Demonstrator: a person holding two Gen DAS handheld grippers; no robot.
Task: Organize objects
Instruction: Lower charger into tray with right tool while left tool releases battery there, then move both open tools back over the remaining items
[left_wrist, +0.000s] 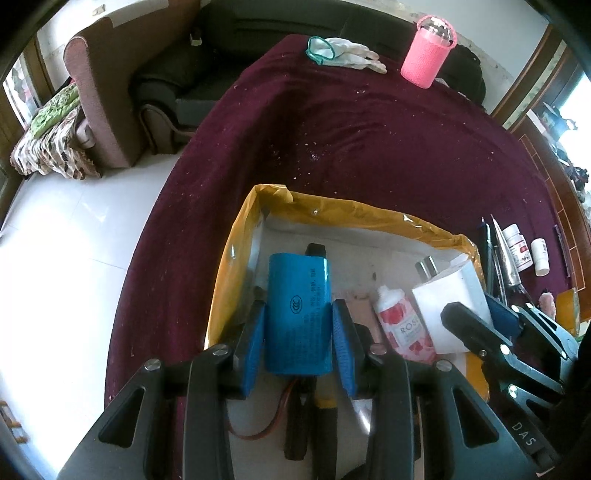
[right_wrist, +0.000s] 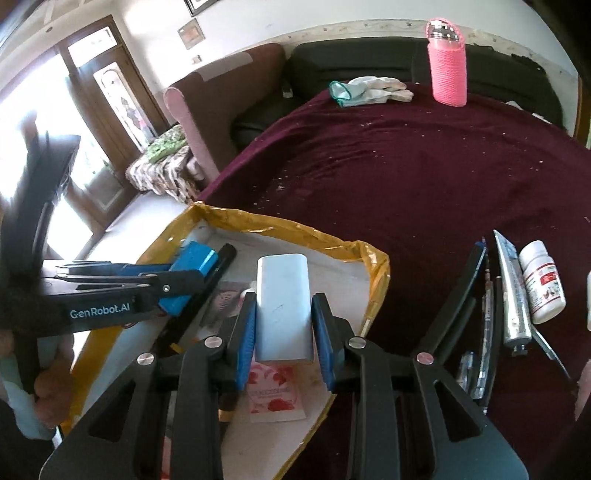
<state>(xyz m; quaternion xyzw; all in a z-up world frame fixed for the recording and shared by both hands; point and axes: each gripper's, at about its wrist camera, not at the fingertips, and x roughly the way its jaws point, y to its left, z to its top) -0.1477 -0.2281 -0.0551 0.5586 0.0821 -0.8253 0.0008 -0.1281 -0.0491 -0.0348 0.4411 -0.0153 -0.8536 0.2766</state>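
Left wrist view: left gripper (left_wrist: 298, 341) is clamping a blue battery pack (left_wrist: 297, 314) over the yellow-taped tray (left_wrist: 240, 236), rose tube (left_wrist: 404, 330) lying just right; right gripper (right_wrist: 283, 334) is squeezing a white power bank (right_wrist: 283, 302) above that tray, pill bottle (right_wrist: 542, 282) resting far right on the maroon cloth (right_wrist: 424, 177).

Blue battery pack (left_wrist: 297, 314); white power bank (right_wrist: 283, 306)
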